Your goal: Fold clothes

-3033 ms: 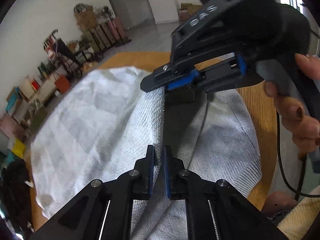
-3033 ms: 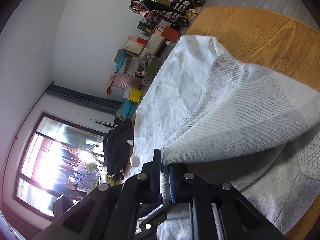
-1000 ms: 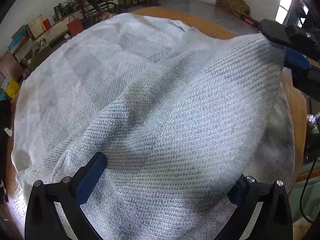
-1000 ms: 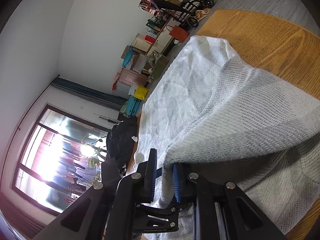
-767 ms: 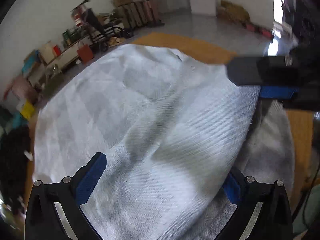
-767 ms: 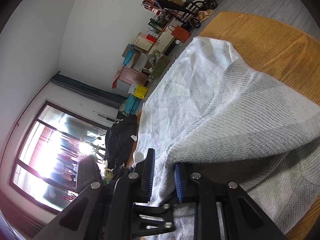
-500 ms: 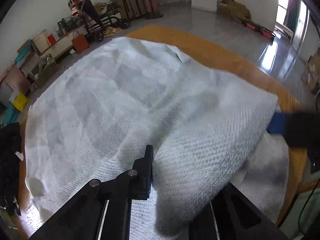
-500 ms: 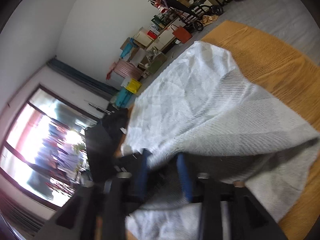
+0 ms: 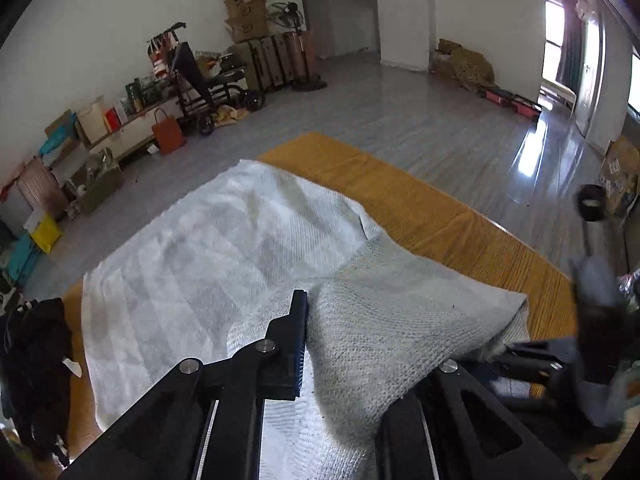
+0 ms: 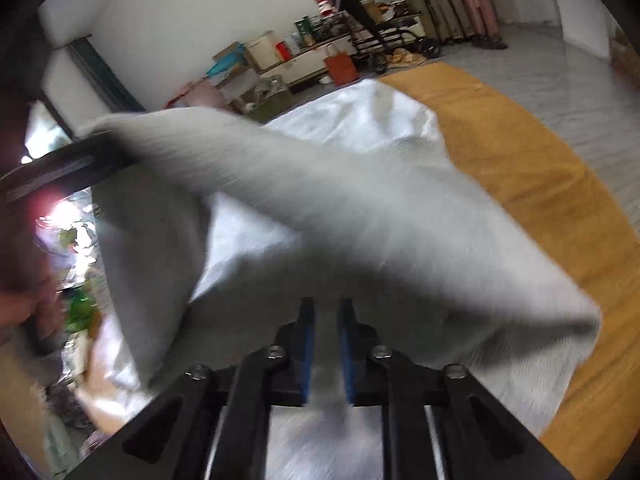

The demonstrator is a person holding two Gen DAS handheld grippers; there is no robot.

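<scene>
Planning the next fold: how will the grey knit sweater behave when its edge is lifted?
Probably floppy: the sweater sags in folds from the left gripper. Likely light, since one pinched edge lifts it. The coarse knit looks unlikely to slip on the table.

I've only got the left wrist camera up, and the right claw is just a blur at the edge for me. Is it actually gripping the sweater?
Observer: Yes. In the right wrist view the right claw has its blue pads shut on a fold of the pale grey knitted sweater.
Operator: Can you see my left claw from that side?
Observer: Yes. The left claw shows at the upper left, holding a corner of the sweater raised above the rest.
Operator: Anything behind it?
Observer: What looks like a person's hand at the left edge, too blurred to say more.
</scene>
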